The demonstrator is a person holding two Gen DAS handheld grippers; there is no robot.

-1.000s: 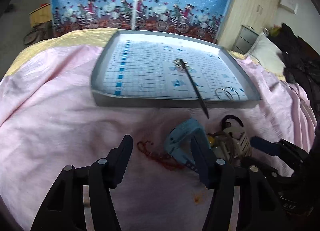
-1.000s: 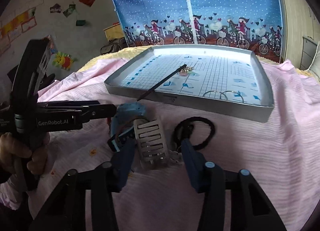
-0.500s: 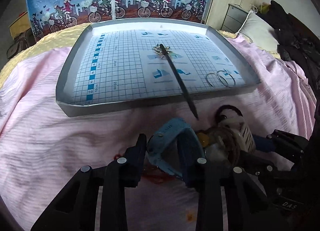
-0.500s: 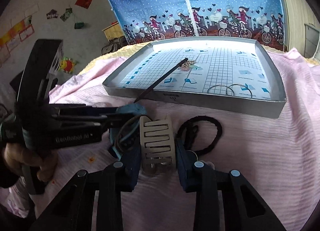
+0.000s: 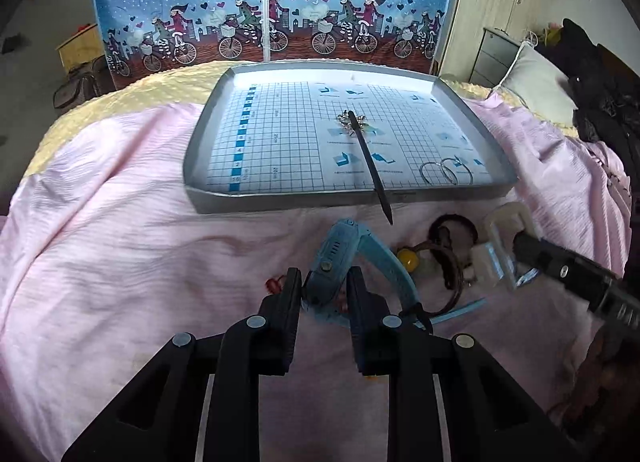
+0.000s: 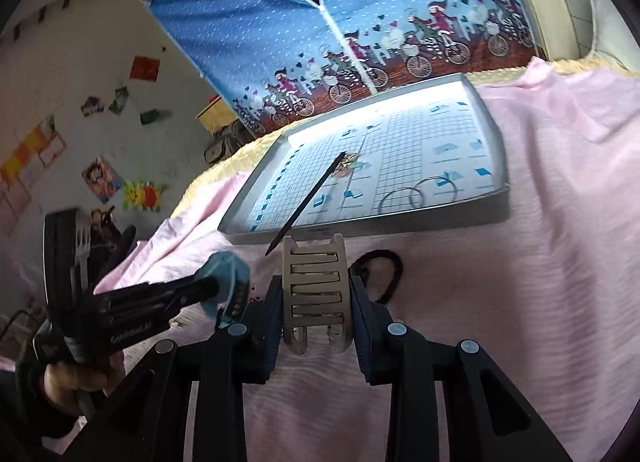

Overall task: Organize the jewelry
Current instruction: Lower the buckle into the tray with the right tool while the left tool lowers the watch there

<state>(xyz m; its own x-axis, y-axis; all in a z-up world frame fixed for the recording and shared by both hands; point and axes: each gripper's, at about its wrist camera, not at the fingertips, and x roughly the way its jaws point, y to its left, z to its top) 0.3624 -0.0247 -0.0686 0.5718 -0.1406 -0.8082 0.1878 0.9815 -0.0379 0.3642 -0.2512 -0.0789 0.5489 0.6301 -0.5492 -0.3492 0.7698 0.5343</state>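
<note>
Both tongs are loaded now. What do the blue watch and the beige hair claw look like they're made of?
Blue watch: matte, bendy-looking strap with a row of holes, likely silicone or rubber. Beige hair claw: rigid, smooth, slightly glossy slotted shell, probably plastic. Neither shows a metallic shine.

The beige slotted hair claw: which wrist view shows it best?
The right wrist view: the hair claw sits centered and sharp, pinched in the right tool, slots visible. The left wrist view shows it only at the right edge, blurred and partly behind that tool.
</note>
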